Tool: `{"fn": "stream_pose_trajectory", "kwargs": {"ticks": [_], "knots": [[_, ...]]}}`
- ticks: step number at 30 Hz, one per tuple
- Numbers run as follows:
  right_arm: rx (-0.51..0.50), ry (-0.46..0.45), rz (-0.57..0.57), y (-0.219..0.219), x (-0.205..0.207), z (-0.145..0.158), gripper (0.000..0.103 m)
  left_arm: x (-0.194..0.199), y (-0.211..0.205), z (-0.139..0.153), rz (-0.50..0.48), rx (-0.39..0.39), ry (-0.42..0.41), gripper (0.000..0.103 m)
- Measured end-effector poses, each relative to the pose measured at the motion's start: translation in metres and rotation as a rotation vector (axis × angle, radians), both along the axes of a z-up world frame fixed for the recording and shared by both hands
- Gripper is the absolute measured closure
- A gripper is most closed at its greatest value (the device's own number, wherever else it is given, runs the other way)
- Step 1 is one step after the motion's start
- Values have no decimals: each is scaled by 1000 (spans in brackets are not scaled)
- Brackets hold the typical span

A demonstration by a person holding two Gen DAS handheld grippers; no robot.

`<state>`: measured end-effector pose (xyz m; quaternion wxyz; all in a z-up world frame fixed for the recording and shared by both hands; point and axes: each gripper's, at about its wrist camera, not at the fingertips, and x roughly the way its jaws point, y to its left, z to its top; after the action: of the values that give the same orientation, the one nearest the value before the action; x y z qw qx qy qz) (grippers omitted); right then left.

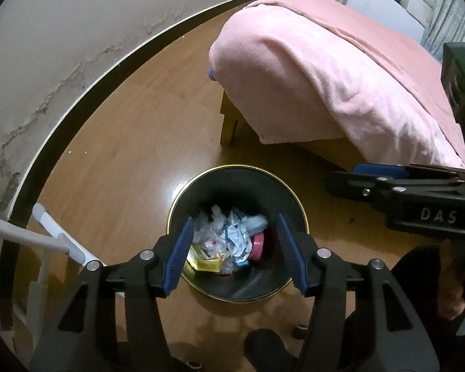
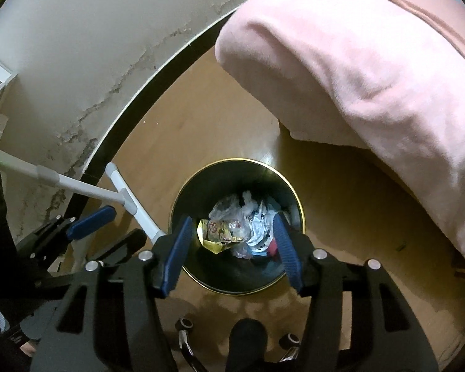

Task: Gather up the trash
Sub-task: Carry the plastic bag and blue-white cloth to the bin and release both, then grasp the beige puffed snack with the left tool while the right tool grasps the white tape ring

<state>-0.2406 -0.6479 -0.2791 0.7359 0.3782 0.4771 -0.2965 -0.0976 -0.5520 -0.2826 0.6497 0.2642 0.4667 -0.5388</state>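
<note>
A round black bin with a gold rim [image 1: 232, 167] stands on the wooden floor; it also shows in the right wrist view [image 2: 237, 161]. Inside lie crumpled clear plastic [image 1: 209, 232], a yellow wrapper [image 2: 215, 232], a printed white wrapper [image 1: 238, 238] and a pink round item [image 1: 259, 245]. My left gripper [image 1: 234, 251] hovers over the bin, open and empty. My right gripper [image 2: 232, 249] also hovers over the bin, open and empty. The right gripper shows from the side in the left wrist view [image 1: 356, 179], and the left gripper in the right wrist view [image 2: 108, 226].
A bed under a pink blanket [image 1: 341, 71] stands to the right of the bin. A wall with a dark skirting board [image 1: 77, 102] curves along the left. A white metal frame [image 2: 121, 192] stands left of the bin. Chair castors [image 2: 186, 325] are near the bottom edge.
</note>
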Motion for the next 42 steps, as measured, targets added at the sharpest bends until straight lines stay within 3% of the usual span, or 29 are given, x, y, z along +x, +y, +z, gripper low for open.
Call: {"fn": "stream_pose_trajectory", "kwargs": {"ticks": [5, 8, 14, 19, 21, 23, 27, 29, 32, 37, 42], "knots": [[-46, -11, 1, 4, -9, 30, 48, -9, 10, 26, -12, -39, -32, 28], [-117, -18, -9, 7, -16, 71, 36, -20, 20, 58, -27, -76, -77, 16], [-258, -77, 73, 33, -3, 164, 30, -31, 63, 144, -38, -176, -199, 12], [-330, -167, 211, 85, 46, 221, 28, 0, 125, 202, 67, -203, -263, 12], [-342, -203, 280, 110, 73, 236, 28, 20, 162, 225, 108, -237, -232, 12], [-355, -237, 354, 138, 100, 250, 28, 41, 202, 249, 210, -251, -277, 12], [-353, -311, 520, 200, 158, 272, 28, 85, 275, 291, 348, -308, -280, 10], [-345, -330, 596, 228, 188, 278, 28, 110, 310, 301, 439, -298, -358, 10], [-325, -359, 716, 276, 238, 285, 28, 157, 365, 302, 600, -217, -462, 10], [-288, -371, 850, 335, 302, 284, 28, 231, 452, 289, 802, -123, -500, 10], [-270, -369, 938, 380, 351, 281, 28, 284, 492, 267, 881, -91, -452, 10]]}}
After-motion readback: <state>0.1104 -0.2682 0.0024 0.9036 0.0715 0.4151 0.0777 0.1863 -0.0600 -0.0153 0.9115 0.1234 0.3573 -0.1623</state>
